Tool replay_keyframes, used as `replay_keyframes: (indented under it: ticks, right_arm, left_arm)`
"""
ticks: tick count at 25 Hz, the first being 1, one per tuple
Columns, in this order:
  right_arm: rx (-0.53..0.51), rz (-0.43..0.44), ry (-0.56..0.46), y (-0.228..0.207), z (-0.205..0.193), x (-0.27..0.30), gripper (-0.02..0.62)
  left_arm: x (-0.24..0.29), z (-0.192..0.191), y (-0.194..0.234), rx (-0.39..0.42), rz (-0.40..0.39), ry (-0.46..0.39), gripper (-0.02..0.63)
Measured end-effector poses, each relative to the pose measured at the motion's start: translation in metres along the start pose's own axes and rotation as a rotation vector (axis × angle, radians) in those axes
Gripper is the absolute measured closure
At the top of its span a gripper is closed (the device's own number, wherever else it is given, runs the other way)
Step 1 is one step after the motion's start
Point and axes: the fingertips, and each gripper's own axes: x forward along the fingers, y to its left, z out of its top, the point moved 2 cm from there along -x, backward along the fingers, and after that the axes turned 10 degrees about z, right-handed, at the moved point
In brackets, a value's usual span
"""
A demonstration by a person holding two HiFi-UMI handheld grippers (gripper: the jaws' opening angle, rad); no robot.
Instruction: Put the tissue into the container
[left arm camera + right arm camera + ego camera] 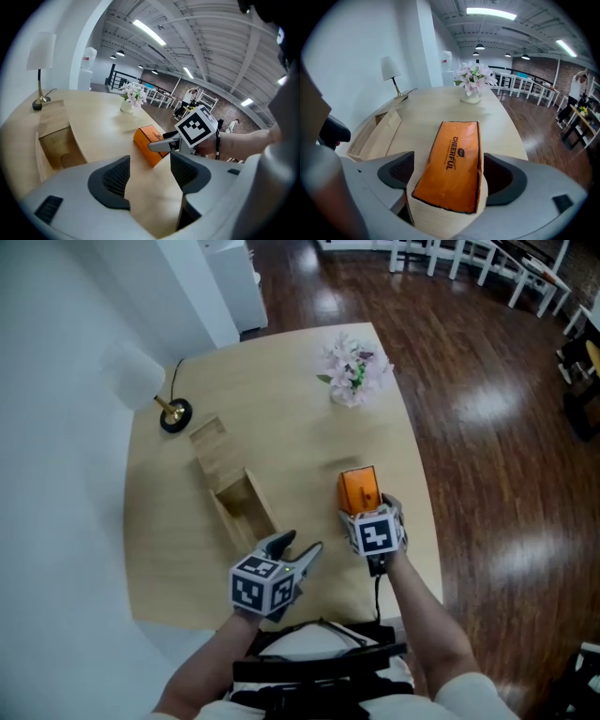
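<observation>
The tissue pack point(359, 489) is an orange packet lying flat on the wooden table, right of the open wooden container point(242, 505). My right gripper point(372, 513) is at the pack's near end, jaws open on either side of it. In the right gripper view the tissue pack point(452, 161) fills the gap between the pads, and I cannot see that they press on it. My left gripper point(298, 549) hovers over bare table near the front edge, just right of the container, open and empty. From the left gripper view, the container point(58, 149) is to the left and the tissue pack point(149, 143) ahead.
The container's wooden lid point(208, 441) lies behind it. A lamp point(174, 413) stands at the back left and a vase of pink flowers point(353, 371) at the back right. The table edge point(427, 521) is close on the right, with dark wood floor beyond.
</observation>
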Motion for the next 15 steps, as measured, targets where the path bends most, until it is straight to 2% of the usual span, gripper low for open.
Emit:
replay_keyframes:
  ticks: [7, 15]
  right_arm:
    - [0.031, -0.003, 0.061, -0.010, -0.010, 0.018, 0.124]
    - [0.045, -0.019, 0.070, -0.014, -0.017, 0.026, 0.124]
  left_arm:
    - [0.015, -0.007, -0.004, -0.016, -0.030, 0.042, 0.348]
    - [0.025, -0.016, 0.001, -0.033, -0.009, 0.070, 0.348]
